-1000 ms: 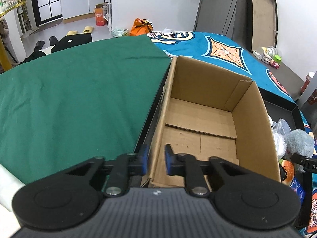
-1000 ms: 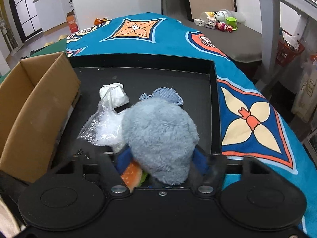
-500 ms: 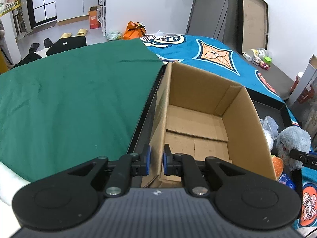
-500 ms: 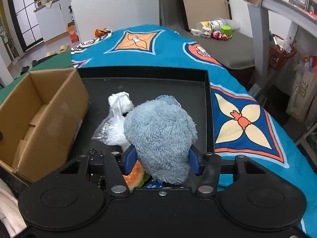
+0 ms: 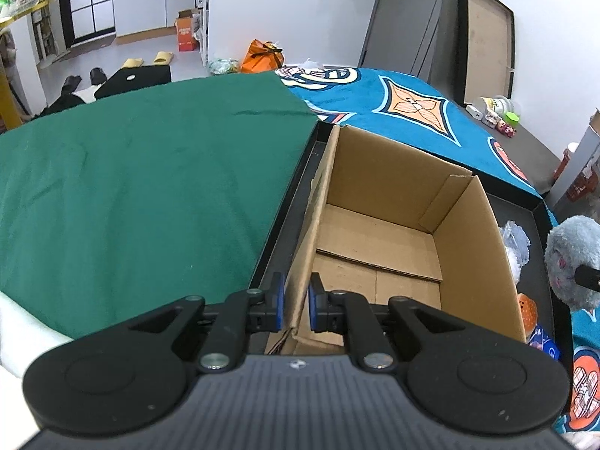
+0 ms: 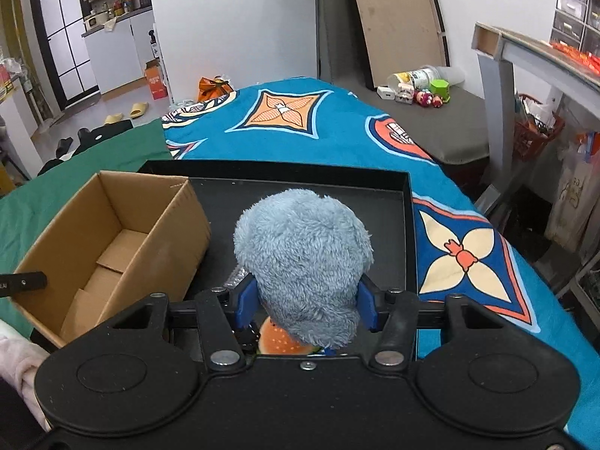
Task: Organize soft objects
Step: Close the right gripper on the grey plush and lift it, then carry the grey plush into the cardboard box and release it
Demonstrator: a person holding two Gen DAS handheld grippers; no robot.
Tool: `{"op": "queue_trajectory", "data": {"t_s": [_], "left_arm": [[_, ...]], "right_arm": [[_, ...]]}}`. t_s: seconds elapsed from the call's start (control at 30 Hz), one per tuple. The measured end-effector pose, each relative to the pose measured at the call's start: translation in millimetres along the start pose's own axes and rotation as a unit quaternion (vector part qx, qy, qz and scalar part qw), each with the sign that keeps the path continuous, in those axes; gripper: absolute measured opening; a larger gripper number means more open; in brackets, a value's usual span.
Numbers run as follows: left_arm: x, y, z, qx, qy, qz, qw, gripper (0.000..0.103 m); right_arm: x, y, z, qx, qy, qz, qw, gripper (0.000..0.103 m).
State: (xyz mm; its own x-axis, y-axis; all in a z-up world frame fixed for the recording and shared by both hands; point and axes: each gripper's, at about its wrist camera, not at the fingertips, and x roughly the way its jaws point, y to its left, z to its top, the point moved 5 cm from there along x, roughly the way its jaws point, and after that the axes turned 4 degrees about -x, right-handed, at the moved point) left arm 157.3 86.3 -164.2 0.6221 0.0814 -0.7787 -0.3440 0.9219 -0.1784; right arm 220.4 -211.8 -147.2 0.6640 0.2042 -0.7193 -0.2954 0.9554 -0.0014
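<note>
Cardboard fills the middle of the left wrist view: an open box (image 5: 393, 232) sits in a black tray (image 5: 285, 221), its inside bare. The left tool (image 5: 296, 302) at lower centre pinches the box's near left wall, one blue pad (image 5: 278, 302) outside and the other inside, both close on the cardboard. A green cloth (image 5: 142, 191) covers the left half of the frame, and a blue patterned cloth (image 5: 405, 112) runs across the upper right. At the right edge a grey plush toy (image 5: 570, 258) hangs above the tray, with a crumpled plastic bag (image 5: 517, 240) just left of it and an orange burger toy (image 5: 527, 305) below.

In the right wrist view the right tool (image 6: 305, 302) at lower centre is closed on the grey plush toy (image 6: 303, 258), its blue pads (image 6: 245, 300) pressing into the fur on both sides. The toy is held up off the black tray (image 6: 407, 225). The orange burger toy (image 6: 279, 341) shows just beneath it. The box (image 6: 112, 240) stands to the left in the tray, near the toy but apart from it. The blue patterned cloth (image 6: 322, 131) spreads behind and to the right, and the green cloth (image 6: 22, 217) lies at the left.
</note>
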Motion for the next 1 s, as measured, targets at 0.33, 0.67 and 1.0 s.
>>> {"op": "queue_trajectory", "data": {"t_s": [0.33, 0.67, 1.0], "left_arm": [[9, 9, -5, -0.02, 0.016, 0.005, 0.9997, 0.013], [12, 9, -6, -0.018, 0.017, 0.006, 0.9997, 0.014], [9, 14, -7, -0.023, 0.011, -0.016, 0.9996, 0.015]], "right_arm": [[-8, 33, 21, -0.032, -0.027, 0.004, 0.999, 0.052], [-4, 78, 40, -0.07, -0.043, 0.027, 0.996, 0.052], [5, 115, 51, -0.094, -0.049, 0.048, 0.993, 0.052]]}}
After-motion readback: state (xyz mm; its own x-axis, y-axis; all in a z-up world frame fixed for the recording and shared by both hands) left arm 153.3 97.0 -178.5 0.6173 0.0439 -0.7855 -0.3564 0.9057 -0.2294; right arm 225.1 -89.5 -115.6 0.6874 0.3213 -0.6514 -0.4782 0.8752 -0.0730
